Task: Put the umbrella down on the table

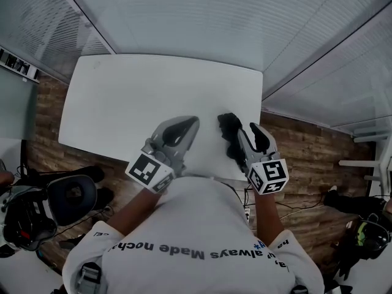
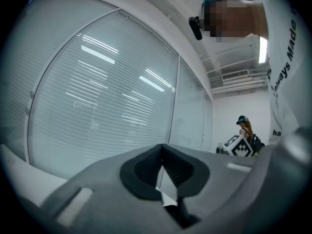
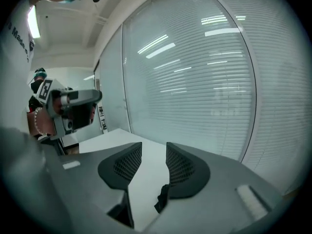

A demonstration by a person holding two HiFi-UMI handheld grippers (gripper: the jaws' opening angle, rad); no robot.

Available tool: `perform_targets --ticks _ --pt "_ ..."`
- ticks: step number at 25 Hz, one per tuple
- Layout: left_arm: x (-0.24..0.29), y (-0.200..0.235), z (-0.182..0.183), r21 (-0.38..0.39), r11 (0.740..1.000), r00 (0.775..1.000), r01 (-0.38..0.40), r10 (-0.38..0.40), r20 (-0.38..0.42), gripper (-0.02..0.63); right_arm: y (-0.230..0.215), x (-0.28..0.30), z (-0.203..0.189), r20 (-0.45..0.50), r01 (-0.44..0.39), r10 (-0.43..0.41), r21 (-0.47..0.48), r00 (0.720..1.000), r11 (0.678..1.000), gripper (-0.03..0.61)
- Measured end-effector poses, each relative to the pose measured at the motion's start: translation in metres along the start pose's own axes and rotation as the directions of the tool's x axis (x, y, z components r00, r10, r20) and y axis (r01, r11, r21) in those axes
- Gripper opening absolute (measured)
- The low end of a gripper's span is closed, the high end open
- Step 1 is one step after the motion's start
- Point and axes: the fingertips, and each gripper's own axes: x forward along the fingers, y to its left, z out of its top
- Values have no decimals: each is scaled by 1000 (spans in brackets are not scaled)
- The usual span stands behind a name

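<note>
No umbrella shows in any view. The white table (image 1: 153,97) lies bare in front of me. Both grippers hover side by side over its near edge, pointing toward the far glass wall. My left gripper (image 1: 191,122) has its dark pads meeting at the tips (image 2: 162,149), with nothing between them. My right gripper (image 1: 242,127) stands with a narrow gap between its pads (image 3: 153,152), through which the tabletop (image 3: 122,138) shows; nothing is in that gap. A small dark scrap (image 3: 162,199) sits low by its right pad, and I cannot tell what it is.
Glass walls with white blinds (image 1: 202,17) close off the far side and the right. A black office chair (image 1: 72,195) stands on the wooden floor at the left. Cables and dark bags (image 1: 361,231) lie on the floor at the right.
</note>
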Motion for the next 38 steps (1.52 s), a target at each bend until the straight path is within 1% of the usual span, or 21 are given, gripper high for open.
perform_targets --ticks 3,6,10,13,16,25,38 --pt "1 1 2 -1 1000 1000 -2 2 1 3 9 -13 26 73 -2 2 -7 997 1000 137" --pt "2 0 1 -1 1000 1000 -5 5 1 3 18 -26 43 128 -18 21 -28 992 999 129" --pt "4 -2 0 0 1000 1000 -5 5 2 3 30 -39 59 166 -40 48 -54 985 998 123" --pt "4 -1 -1 0 1000 1000 -2 2 3 3 39 -42 69 184 -63 71 -49 980 997 119" --pt "4 2 -2 -3 1000 1000 0 0 -3 3 47 -41 75 193 -81 91 -58 977 995 112" --pt "9 0 2 8 1000 1000 5 -5 5 3 50 -41 82 194 -84 102 -97 976 992 107" --pt "10 5 5 2 1000 1000 6 -6 -4 3 48 -35 87 181 -79 95 -95 979 992 107"
